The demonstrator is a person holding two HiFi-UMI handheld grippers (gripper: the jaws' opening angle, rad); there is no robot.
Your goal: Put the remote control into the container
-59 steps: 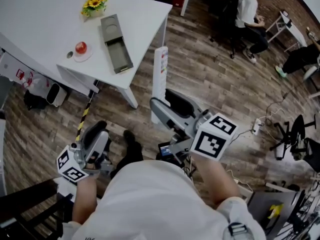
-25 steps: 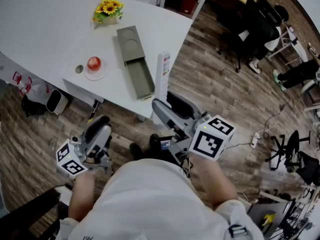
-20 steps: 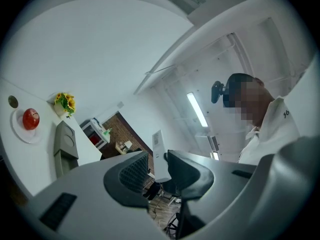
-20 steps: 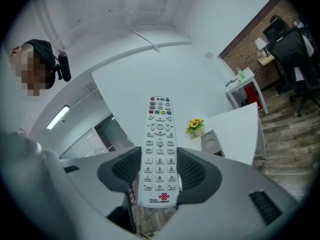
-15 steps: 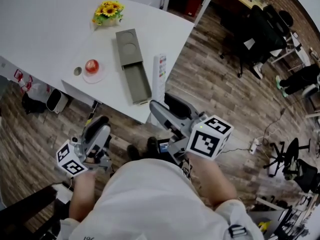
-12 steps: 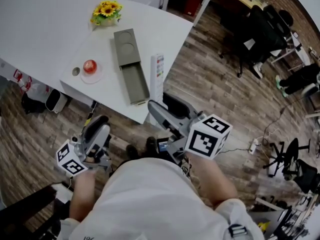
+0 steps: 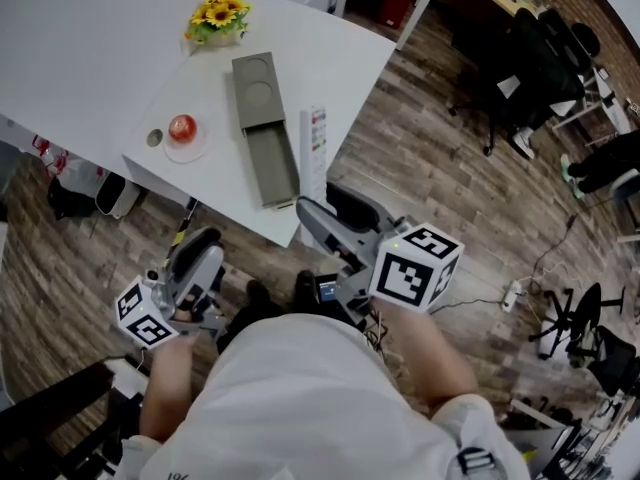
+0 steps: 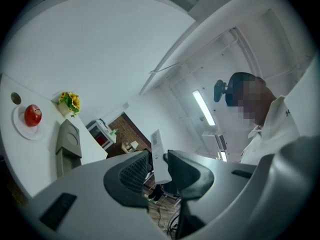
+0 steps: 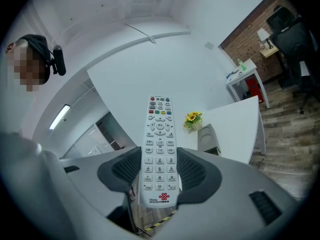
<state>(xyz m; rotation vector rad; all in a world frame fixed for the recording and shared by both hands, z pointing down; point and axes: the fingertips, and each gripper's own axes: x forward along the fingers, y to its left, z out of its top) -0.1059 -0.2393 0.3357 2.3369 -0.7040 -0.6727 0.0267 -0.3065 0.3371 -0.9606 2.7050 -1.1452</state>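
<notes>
Closer to the desk than 2.4 s back: the white tabletop [image 7: 90,68] now fills the upper left of the head view, its near corner almost reaching the right gripper [image 7: 322,206]; barely any shift over the last half second. That right gripper is clamped on the long white remote control with coloured buttons [image 9: 159,134]. Both ribbed grey fingers [image 9: 200,171] press the remote's long side edges at about the number keys. Button face is toward the gripper camera, the logo end pokes out behind the pads toward the gripper body, and the navigation ring and top rows stick out well past the fingertips. From the head view the remote stands up off the jaws and overlaps the table edge, just beside the open end of the olive-grey long rectangular container [image 7: 262,128], not inside it; can't tell if it is over the tabletop or short of it. Container lies flat on the table, covered half with a round recess toward the small pot of yellow sunflowers [image 7: 215,18], open tray half toward the person. Red apple on a white saucer [image 7: 182,130] sits left of the container, apart from it. Low at the person's left side, the left gripper [image 7: 200,248] is well apart from table and remote, jaws only narrowly apart and gripping nothing; the remote shows edge-on through that gap by line of sight only.
</notes>
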